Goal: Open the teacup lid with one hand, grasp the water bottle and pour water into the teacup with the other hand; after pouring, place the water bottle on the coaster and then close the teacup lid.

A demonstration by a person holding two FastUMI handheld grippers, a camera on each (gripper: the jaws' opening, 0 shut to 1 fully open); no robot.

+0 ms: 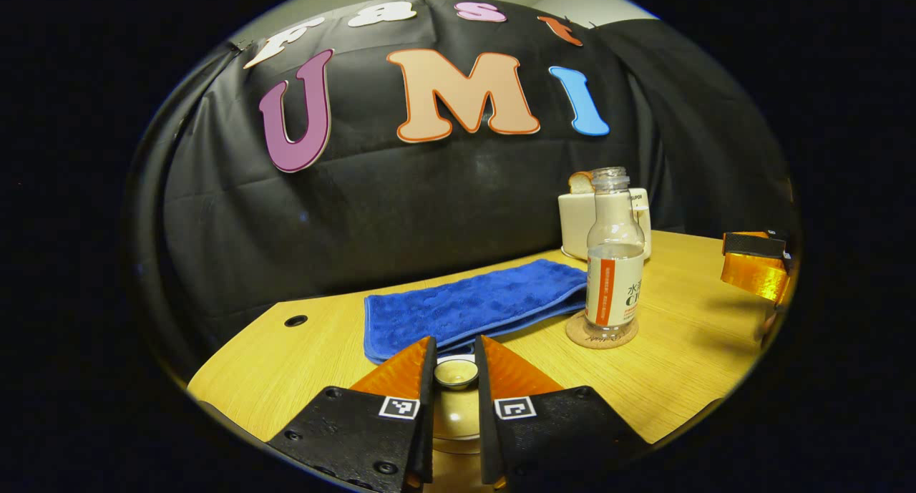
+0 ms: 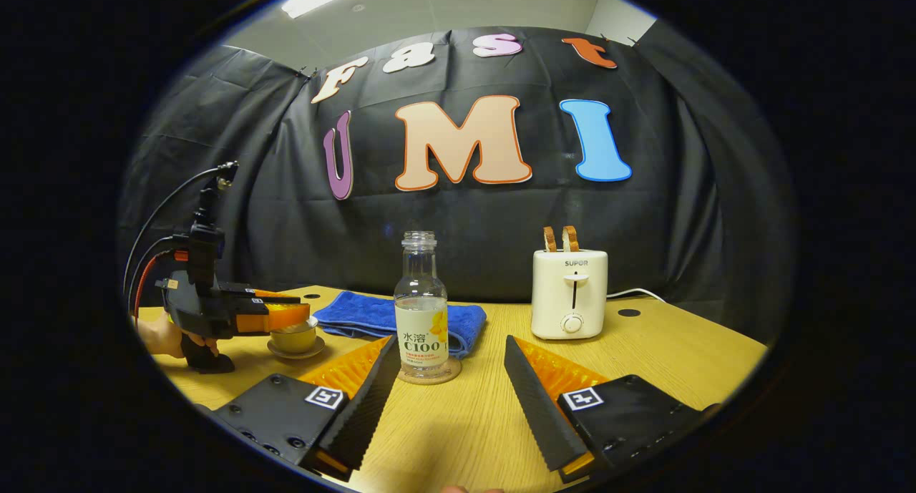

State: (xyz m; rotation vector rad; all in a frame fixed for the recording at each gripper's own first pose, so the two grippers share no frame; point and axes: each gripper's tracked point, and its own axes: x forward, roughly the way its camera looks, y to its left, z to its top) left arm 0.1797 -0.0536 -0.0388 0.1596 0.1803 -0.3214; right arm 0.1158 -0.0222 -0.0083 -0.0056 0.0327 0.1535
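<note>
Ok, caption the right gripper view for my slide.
Open right gripper faces the water bottle on its coaster, toaster behind.

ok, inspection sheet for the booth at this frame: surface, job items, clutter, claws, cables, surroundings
Surface: wooden table, two grommet holes, no spills seen.
Job's things: water bottle, uncapped and partly full, upright on the coaster; teacup on a saucer, lid knob between the left claw's fingers.
Clutter: blue towel flat behind the bottle; toaster with two bread slices.
Grippers: left claw closed around the lid knob; right claw open, short of the bottle.
Cables: leads run off the left claw's rig; white toaster cord.
Surroundings: black cloth wall, ceiling light above.
</note>
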